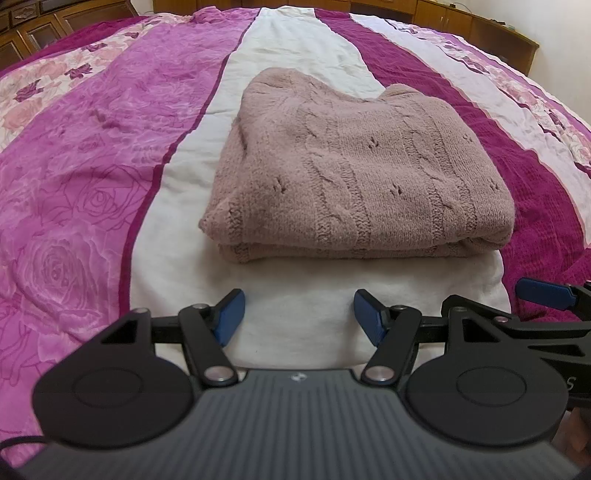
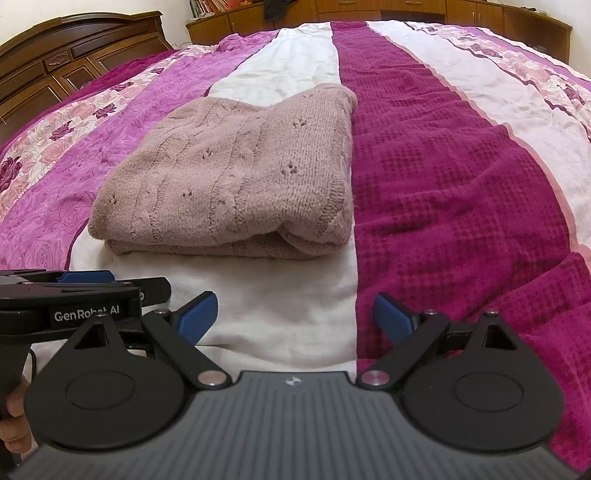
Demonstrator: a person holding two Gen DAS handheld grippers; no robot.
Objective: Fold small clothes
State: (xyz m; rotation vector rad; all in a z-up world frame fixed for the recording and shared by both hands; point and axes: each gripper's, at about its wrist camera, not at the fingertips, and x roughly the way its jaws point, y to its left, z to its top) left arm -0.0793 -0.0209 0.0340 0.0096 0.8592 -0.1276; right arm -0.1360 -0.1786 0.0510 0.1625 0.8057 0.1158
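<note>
**Folded knit sweater on bed, both grippers held off it**

Left-wrist view: dusty-pink cable-knit sweater [image 1: 354, 173] lies folded into a compact stack on the bedspread [image 1: 85, 155], mostly on its white centre stripe, right side of the stack reaching onto the dark magenta stripe; two layers show at the stack's near edge; top surface flat, far edge dipping in a shallow notch. Left gripper [image 1: 299, 317] sits near the bedspread's near edge, short of the sweater, w/ blue pads [image 1: 231, 314] spread wide apart and nothing between them; white cloth shows in the gap. Right gripper [image 1: 546, 295] enters at the frame's right edge, just beside the left one; only one blue pad visible there.

Right-wrist view: same sweater [image 2: 236, 173] appears left of centre, its right side along the white/magenta boundary. Right gripper [image 2: 295, 317] is likewise clear of the stack, fingers [image 2: 391, 317] splayed open, empty, straddling that boundary. Left gripper [image 2: 85, 291] visible at left, side-on. Wooden headboard [image 2: 70, 62] stands at the far-left corner of the bed; wooden cabinets [image 2: 443, 14] run along the far wall.
</note>
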